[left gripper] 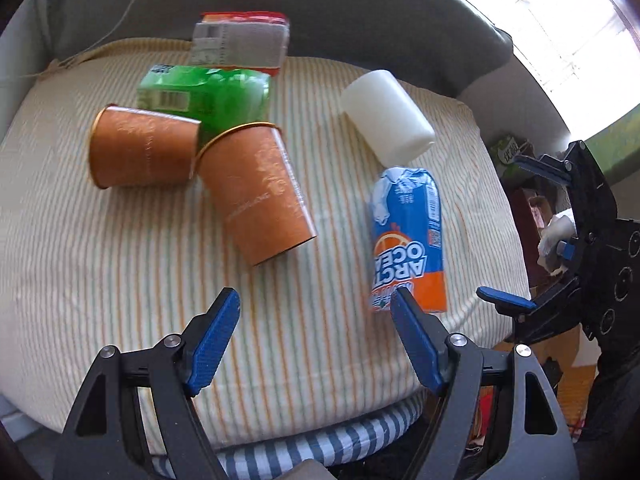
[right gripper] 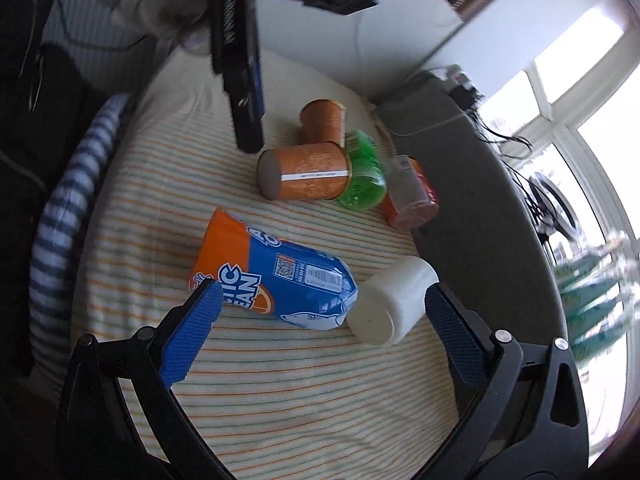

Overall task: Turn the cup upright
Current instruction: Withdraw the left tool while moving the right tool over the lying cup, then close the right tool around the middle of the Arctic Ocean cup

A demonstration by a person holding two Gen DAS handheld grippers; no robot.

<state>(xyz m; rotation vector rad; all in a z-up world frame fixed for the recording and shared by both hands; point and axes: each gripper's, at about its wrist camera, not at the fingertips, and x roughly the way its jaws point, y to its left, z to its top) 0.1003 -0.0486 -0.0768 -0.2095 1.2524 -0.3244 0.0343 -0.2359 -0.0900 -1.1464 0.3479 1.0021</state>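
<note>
Two orange paper cups lie on their sides on a striped cushion (left gripper: pixel 100 264). The nearer cup (left gripper: pixel 256 192) points its base toward my left gripper; the farther cup (left gripper: pixel 140 148) lies left of it. Both show in the right wrist view, nearer cup (right gripper: pixel 308 176) and farther cup (right gripper: pixel 323 121). A white cup (left gripper: pixel 386 116) also lies on its side, close before my right gripper (right gripper: pixel 320 300), shown in that view too (right gripper: pixel 390 300). My left gripper (left gripper: pixel 314 302) is open and empty, hovering short of the nearer orange cup. My right gripper is open and empty.
A blue-and-orange drink carton (left gripper: pixel 412 240) lies beside the white cup, also in the right wrist view (right gripper: pixel 272 276). A green packet (left gripper: pixel 208 92) and a red-grey packet (left gripper: pixel 240 40) lie behind the orange cups. A grey sofa back (left gripper: pixel 340 12) rims the cushion.
</note>
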